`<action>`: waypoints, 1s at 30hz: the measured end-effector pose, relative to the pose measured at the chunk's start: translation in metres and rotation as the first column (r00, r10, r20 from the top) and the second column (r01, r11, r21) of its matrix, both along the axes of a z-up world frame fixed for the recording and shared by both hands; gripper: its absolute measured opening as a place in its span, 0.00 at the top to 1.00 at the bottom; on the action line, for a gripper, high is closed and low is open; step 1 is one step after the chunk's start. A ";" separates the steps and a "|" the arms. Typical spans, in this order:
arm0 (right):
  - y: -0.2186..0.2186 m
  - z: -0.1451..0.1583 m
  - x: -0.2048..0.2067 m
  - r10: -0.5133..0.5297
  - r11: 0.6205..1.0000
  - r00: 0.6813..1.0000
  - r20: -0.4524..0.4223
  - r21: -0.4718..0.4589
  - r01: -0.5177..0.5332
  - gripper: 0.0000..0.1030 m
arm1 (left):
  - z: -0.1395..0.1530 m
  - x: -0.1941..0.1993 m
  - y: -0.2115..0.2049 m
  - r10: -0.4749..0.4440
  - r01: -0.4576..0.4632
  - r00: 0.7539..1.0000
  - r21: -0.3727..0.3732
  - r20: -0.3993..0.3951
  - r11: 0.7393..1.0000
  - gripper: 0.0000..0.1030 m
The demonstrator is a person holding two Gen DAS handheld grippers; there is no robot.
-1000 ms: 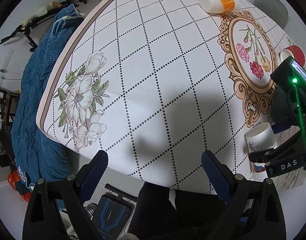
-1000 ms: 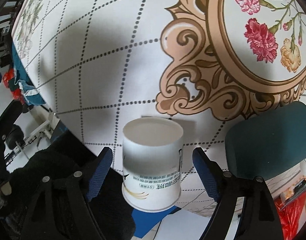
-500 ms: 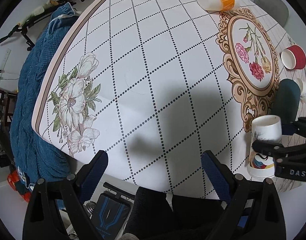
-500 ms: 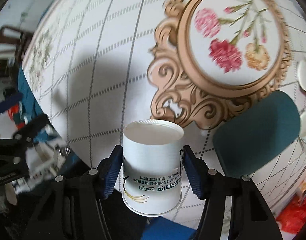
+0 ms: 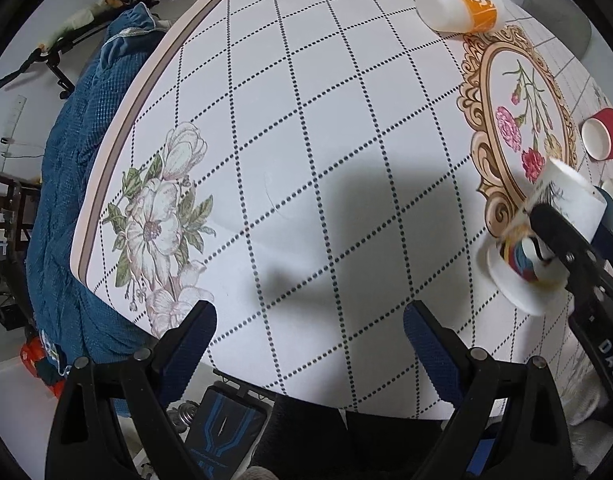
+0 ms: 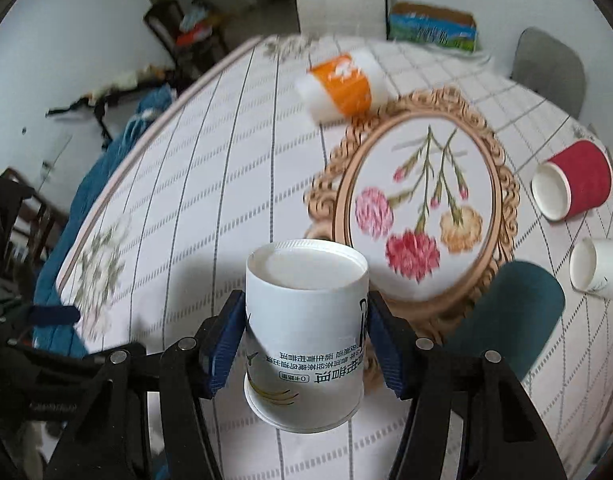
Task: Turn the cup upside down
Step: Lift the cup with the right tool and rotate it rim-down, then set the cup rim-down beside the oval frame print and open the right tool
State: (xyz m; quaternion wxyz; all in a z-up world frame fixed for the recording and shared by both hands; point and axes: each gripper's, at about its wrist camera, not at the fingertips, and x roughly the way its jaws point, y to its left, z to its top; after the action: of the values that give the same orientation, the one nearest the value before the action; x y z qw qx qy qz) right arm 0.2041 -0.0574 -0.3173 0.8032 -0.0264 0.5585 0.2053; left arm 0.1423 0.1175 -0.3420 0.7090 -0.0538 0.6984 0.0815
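The right tool [image 6: 304, 344] is clamped on a white paper cup with printed lettering and a coloured band near its rim [image 6: 304, 320]: its blue ribbed pads [image 6: 226, 344] press the cup's two sides. The cup is held above the worktop [image 6: 226, 184], a table covered in a white cloth with a dotted diamond grid, and its flat base faces away from the camera while its open rim points back toward the tool. In the left wrist view the same cup [image 5: 562, 208] appears tilted in the black arms of the right tool [image 5: 558, 240], over the near side of the ornate gold oval flower medallion [image 6: 422, 216] printed on the cloth.

The left tool [image 5: 308, 332] stands apart with nothing between its blue pads, hanging over the bare cloth near the worktop's edge, well left of the medallion.

Beyond the medallion an orange-and-white paper cup [image 6: 342, 86] lies on its side. To the medallion's right lie a red paper cup [image 6: 572, 190] and, nearer, a white paper cup [image 6: 598, 272], both on their sides. A dark teal rounded patch [image 6: 510, 308] lies just beside the medallion's lower right.
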 end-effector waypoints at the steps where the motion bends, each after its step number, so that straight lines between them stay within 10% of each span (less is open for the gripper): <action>1: 0.002 -0.002 0.000 -0.006 1.000 1.000 0.028 -0.004 0.006 0.40 | -0.001 0.001 0.000 -0.002 0.002 1.000 0.004 0.000 1.000 0.07; 10: 0.019 -0.009 -0.027 0.064 0.996 0.983 0.171 -0.074 -0.052 0.39 | -0.011 0.004 0.000 -0.044 0.044 0.999 0.014 -0.014 0.999 0.07; 23: 0.012 -0.014 -0.042 0.038 0.997 0.996 0.083 -0.075 -0.032 0.38 | -0.007 0.005 0.007 -0.068 0.068 0.998 0.023 0.002 0.997 0.07; 30: -0.002 0.010 -0.049 -0.083 0.992 0.996 0.033 -0.095 0.086 0.13 | 0.015 0.001 0.006 -0.123 0.121 0.990 0.037 0.064 0.992 0.07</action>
State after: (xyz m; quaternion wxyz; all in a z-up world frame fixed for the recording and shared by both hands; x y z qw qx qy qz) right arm 0.1549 -0.0598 -0.3077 0.8170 -0.0444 0.5567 0.1434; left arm 0.1432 0.1231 -0.3268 0.7361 -0.0018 0.6752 0.0476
